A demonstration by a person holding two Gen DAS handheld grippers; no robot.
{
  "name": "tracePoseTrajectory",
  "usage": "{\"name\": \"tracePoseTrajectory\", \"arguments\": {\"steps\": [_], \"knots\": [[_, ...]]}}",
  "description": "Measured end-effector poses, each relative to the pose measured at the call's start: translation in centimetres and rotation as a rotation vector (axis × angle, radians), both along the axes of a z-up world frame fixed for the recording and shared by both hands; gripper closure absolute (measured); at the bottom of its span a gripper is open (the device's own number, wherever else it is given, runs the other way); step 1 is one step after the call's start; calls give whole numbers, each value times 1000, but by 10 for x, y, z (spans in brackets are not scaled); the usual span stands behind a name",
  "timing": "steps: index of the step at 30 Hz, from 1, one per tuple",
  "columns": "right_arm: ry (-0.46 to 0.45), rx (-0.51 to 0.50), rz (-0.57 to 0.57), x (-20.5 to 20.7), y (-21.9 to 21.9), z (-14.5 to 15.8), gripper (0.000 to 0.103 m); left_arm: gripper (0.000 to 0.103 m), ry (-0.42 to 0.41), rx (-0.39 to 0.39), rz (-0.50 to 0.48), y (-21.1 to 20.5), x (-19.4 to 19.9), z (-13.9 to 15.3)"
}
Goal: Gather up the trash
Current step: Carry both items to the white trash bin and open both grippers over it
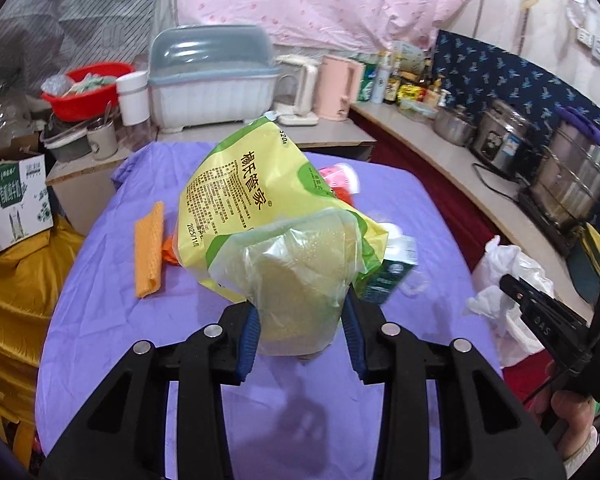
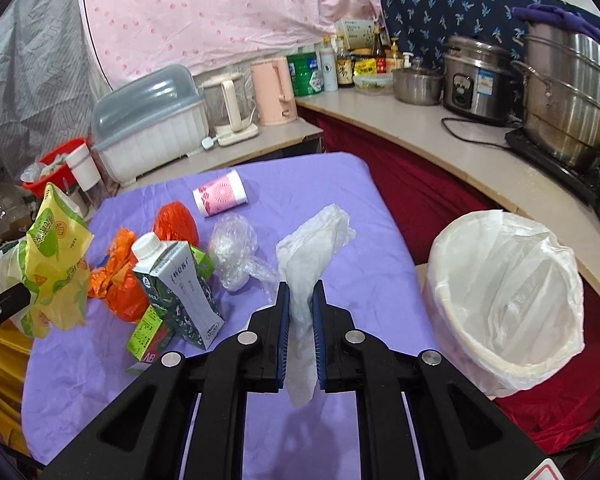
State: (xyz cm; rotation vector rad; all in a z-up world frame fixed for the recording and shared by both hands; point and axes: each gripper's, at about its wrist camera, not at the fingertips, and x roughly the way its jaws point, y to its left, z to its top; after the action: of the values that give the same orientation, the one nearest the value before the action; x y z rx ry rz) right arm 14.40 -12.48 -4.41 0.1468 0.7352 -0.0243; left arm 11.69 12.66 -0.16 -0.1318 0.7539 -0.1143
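My left gripper (image 1: 300,320) is shut on a yellow-green snack bag (image 1: 268,208) and holds it above the purple table (image 1: 100,300); the bag also shows at the left of the right wrist view (image 2: 56,256). My right gripper (image 2: 300,312) is shut on a white tissue (image 2: 308,248), lifted over the table's right side. A bin lined with a white bag (image 2: 504,300) stands just right of the table. On the table lie a milk carton (image 2: 180,284), orange wrappers (image 2: 120,280), clear plastic wrap (image 2: 234,250), a pink paper cup (image 2: 220,193) and an orange cloth (image 1: 150,248).
A counter (image 2: 440,128) curves along the right with a rice cooker (image 2: 474,78), steel pots (image 2: 568,92) and bottles. Behind the table stand a dish rack box (image 2: 152,128), kettles (image 2: 272,92) and a red basin (image 1: 88,88). A cardboard box (image 1: 14,200) sits at left.
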Motion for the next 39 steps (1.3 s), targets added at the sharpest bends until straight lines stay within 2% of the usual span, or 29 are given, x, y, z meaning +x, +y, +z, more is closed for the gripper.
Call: {"name": "tracePoseTrajectory", "arguments": {"steps": [4, 8, 17, 23, 28, 32, 37, 39], "knots": [[-43, 3, -33, -21, -21, 17, 93, 68, -43, 8, -72, -34, -17, 20], [-69, 10, -88, -41, -52, 27, 93, 68, -82, 19, -195, -86, -30, 34], [-72, 6, -290, -82, -160, 27, 93, 68, -65, -6, -469, -210, -26, 30], [-53, 7, -368, -87, -213, 14, 93, 68, -13, -16, -642, -295, -14, 6], [-34, 20, -399, -81, -238, 0, 93, 67, 88, -25, -735, -353, 11, -29], [-20, 22, -413, -74, -251, -10, 93, 62, 184, -68, -779, -376, 36, -58], [0, 45, -411, -65, -255, -21, 93, 53, 270, -110, -740, -379, 66, -88], [4, 48, -403, -59, -253, -24, 93, 48, 268, -105, -719, -370, 69, -90]]}}
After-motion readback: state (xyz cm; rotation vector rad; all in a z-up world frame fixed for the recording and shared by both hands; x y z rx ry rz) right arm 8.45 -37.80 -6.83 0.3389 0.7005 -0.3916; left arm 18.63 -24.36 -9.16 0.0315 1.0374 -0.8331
